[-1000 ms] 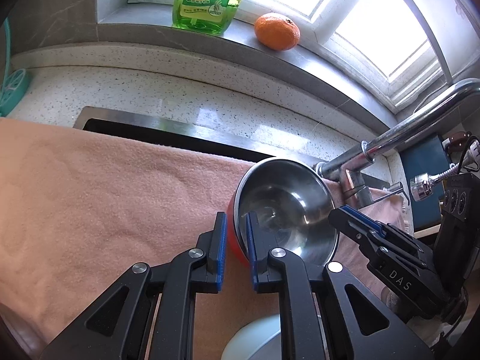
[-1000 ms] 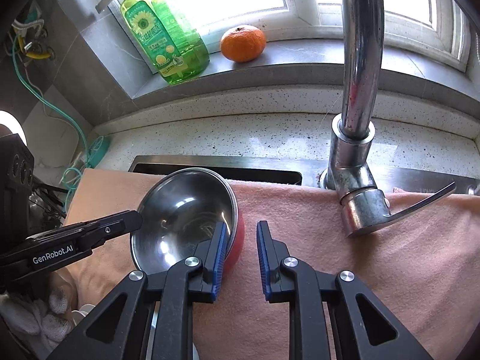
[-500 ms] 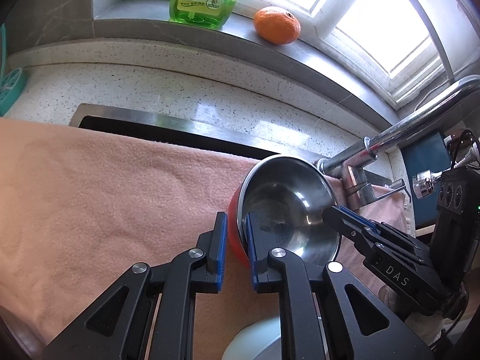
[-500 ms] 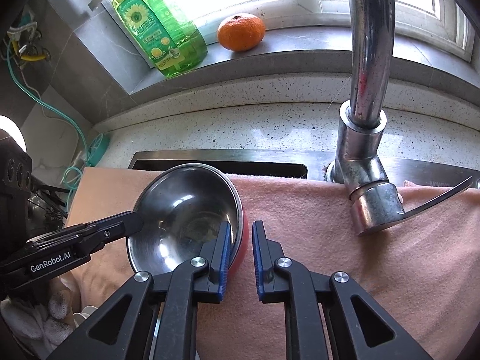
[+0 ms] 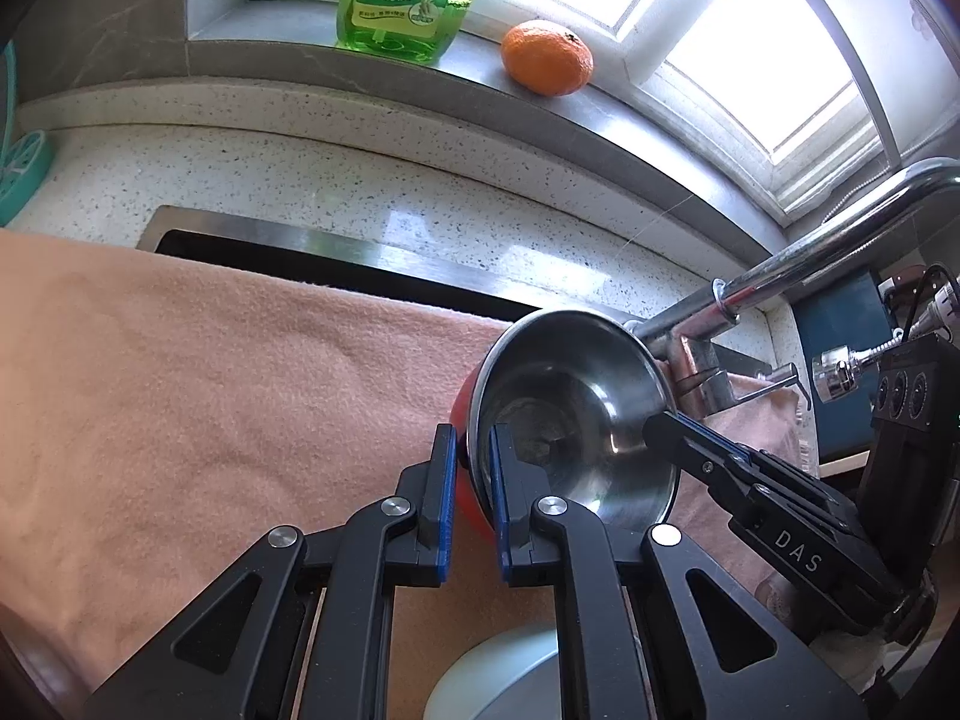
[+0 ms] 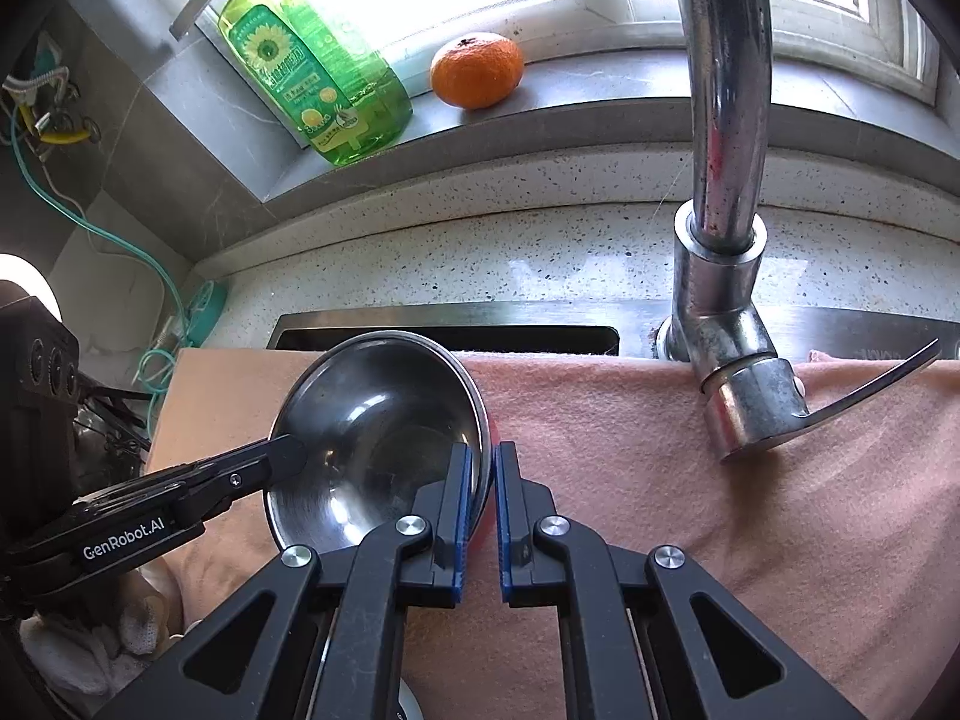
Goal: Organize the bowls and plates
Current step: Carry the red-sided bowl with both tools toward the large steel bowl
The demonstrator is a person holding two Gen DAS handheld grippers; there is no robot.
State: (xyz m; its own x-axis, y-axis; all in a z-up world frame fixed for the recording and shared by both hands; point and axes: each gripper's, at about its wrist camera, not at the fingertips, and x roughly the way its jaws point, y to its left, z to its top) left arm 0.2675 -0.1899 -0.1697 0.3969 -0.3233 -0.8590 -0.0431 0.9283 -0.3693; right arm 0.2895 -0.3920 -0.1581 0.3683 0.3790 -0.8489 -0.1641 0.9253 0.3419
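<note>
Both of your grippers pinch the rim of the steel bowl (image 5: 576, 420), which has a red outside. The left gripper (image 5: 467, 468) has its fingers closed on the near-left rim; the right gripper (image 6: 487, 480) clamps the opposite edge. The bowl hangs tilted between them, above the pink towel (image 5: 210, 390). The faucet (image 6: 726, 240) stands just ahead of your right fingers. I judge that uneven pulling could twist the smooth rim loose, or swing it into the faucet.

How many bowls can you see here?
2, perhaps. The steel bowl with the red outside is pinched at opposite rims by the left gripper and right gripper. A pale rounded dish, possibly a bowl, lies below, mostly hidden.
</note>
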